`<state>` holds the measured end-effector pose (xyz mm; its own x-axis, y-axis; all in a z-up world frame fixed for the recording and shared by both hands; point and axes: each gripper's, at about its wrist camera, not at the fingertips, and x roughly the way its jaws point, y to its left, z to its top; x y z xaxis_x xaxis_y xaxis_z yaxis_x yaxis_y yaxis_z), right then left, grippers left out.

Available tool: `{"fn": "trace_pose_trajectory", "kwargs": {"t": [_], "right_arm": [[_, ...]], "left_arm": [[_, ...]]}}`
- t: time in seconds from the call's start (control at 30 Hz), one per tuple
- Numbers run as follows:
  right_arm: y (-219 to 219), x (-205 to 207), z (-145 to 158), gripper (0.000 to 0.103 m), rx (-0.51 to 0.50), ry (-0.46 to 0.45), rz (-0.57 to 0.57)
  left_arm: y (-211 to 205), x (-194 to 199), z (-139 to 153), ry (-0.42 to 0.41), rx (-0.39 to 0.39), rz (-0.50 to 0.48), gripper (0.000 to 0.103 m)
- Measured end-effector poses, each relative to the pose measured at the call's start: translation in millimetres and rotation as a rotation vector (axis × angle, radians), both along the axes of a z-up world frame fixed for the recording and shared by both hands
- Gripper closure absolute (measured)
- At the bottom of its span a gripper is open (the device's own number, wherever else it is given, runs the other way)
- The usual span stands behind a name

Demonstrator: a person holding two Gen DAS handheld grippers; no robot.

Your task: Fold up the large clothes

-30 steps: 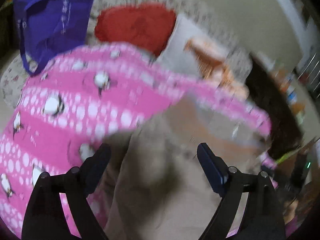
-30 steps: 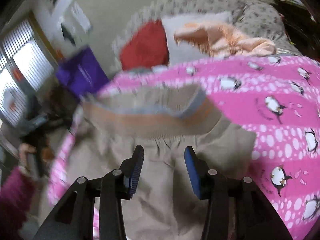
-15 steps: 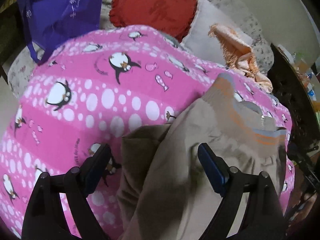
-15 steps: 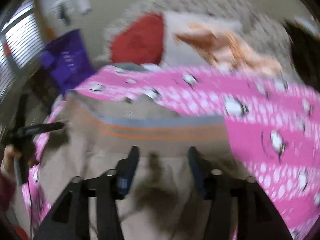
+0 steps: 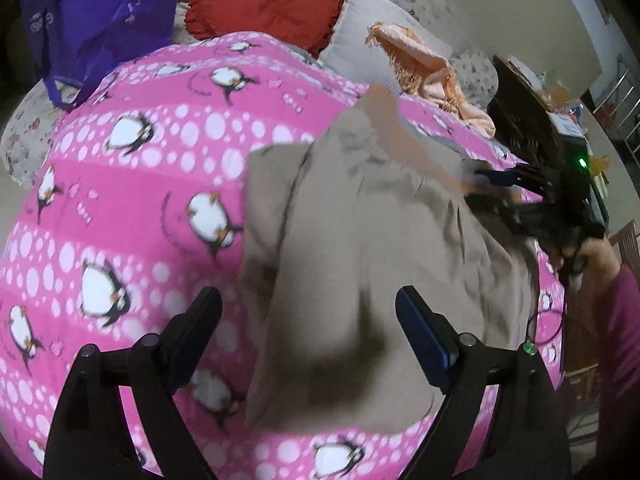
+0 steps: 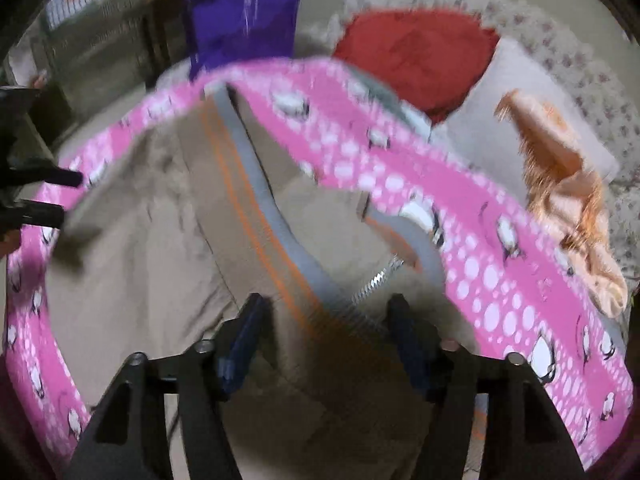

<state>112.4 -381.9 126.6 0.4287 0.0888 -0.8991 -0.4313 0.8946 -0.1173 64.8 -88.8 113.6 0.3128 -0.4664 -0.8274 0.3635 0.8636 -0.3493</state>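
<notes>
A beige jacket (image 5: pixel 360 248) with a grey and orange ribbed band (image 6: pixel 280 236) and a zip lies crumpled on a pink penguin blanket (image 5: pixel 132 184). My left gripper (image 5: pixel 308 320) is open and hovers over the near part of the jacket, with cloth below the gap between its fingers. My right gripper (image 6: pixel 326 332) is open over the ribbed band near the zip (image 6: pixel 380 276). The right gripper also shows in the left wrist view (image 5: pixel 496 188) at the jacket's far right edge. The left gripper shows at the left edge of the right wrist view (image 6: pixel 44 196).
A red heart cushion (image 5: pixel 268 4), a grey pillow (image 5: pixel 372 28) and an orange fringed cloth (image 5: pixel 428 68) lie at the back of the sofa. A purple bag (image 5: pixel 92 20) hangs at the back left. A dark wooden table (image 5: pixel 528 120) stands to the right.
My right gripper has swung left and lower over the jacket's ribbed band and opened wider. The jacket has bunched and shifted on the blanket. My left gripper stays open over the jacket.
</notes>
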Motion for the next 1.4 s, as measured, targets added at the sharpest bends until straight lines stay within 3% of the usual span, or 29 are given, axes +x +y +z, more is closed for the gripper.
{"fn": "trace_pose_trajectory", "kwargs": {"t": [0.07, 0.2, 0.3, 0.47, 0.53, 0.6, 0.67, 0.83, 0.97, 1.03, 1.13, 1.17, 1.23, 1.27, 1.3, 1.4], "right_arm": [[3.6, -3.6, 0.7, 0.094, -0.020, 0.003, 0.013], [10.7, -12.8, 10.3, 0.095, -0.076, -0.095, 0.018], [-2.4, 6.9, 13.9, 0.096, -0.103, -0.161, -0.100], [-12.6, 33.2, -13.3, 0.095, -0.094, -0.126, -0.254], [-16.6, 26.1, -7.4, 0.085, -0.021, -0.122, -0.281], [-27.6, 10.5, 7.8, 0.057, 0.057, -0.119, -0.318], [-42.6, -18.5, 25.9, 0.039, 0.168, -0.130, -0.337], [-85.0, -115.4, 39.0, 0.035, 0.257, -0.094, -0.428], [-115.4, -183.3, 17.0, 0.035, 0.215, -0.052, -0.526], [-121.3, -205.5, 3.0, 0.035, 0.180, -0.034, -0.558], [-124.5, -223.1, -25.3, 0.035, 0.141, 0.007, -0.601], [-125.3, -224.6, -30.5, 0.035, 0.147, 0.003, -0.618], [-130.3, -226.9, -39.0, 0.041, 0.239, -0.003, -0.652], [-131.9, -227.3, -42.2, 0.073, 0.285, 0.013, -0.658], [-131.7, -226.3, -43.9, 0.098, 0.313, 0.026, -0.659], [-127.2, -229.2, -29.8, 0.100, 0.257, -0.010, -0.652]], "left_arm": [[8.0, -4.6, -4.1, 0.012, -0.002, 0.008, 0.013], [16.8, -11.8, -12.0, 0.027, 0.004, 0.025, 0.014], [19.0, -17.7, -12.8, 0.032, -0.027, 0.037, 0.013], [13.0, -26.7, -16.6, 0.068, -0.060, 0.018, 0.014], [10.9, -30.7, -17.5, 0.064, -0.055, 0.004, 0.013], [9.6, -32.4, -19.9, 0.066, -0.064, -0.008, 0.013], [7.7, -35.2, -22.9, 0.067, -0.063, -0.025, 0.013], [8.3, -39.9, -32.3, 0.058, -0.074, -0.035, 0.013], [8.2, -40.7, -43.7, 0.082, -0.090, -0.047, 0.015], [6.6, -42.6, -49.0, 0.112, -0.102, -0.053, 0.023], [2.6, -45.5, -49.7, 0.093, -0.069, -0.056, 0.029], [0.5, -46.9, -48.7, 0.079, -0.056, -0.062, 0.038], [-4.4, -50.2, -47.4, 0.056, 0.007, -0.072, 0.068], [-5.9, -51.2, -46.2, 0.044, 0.034, -0.078, 0.078], [-7.0, -52.8, -43.4, 0.023, 0.066, -0.086, 0.087], [-1.9, -53.2, -31.7, 0.004, 0.066, -0.086, 0.094]]}}
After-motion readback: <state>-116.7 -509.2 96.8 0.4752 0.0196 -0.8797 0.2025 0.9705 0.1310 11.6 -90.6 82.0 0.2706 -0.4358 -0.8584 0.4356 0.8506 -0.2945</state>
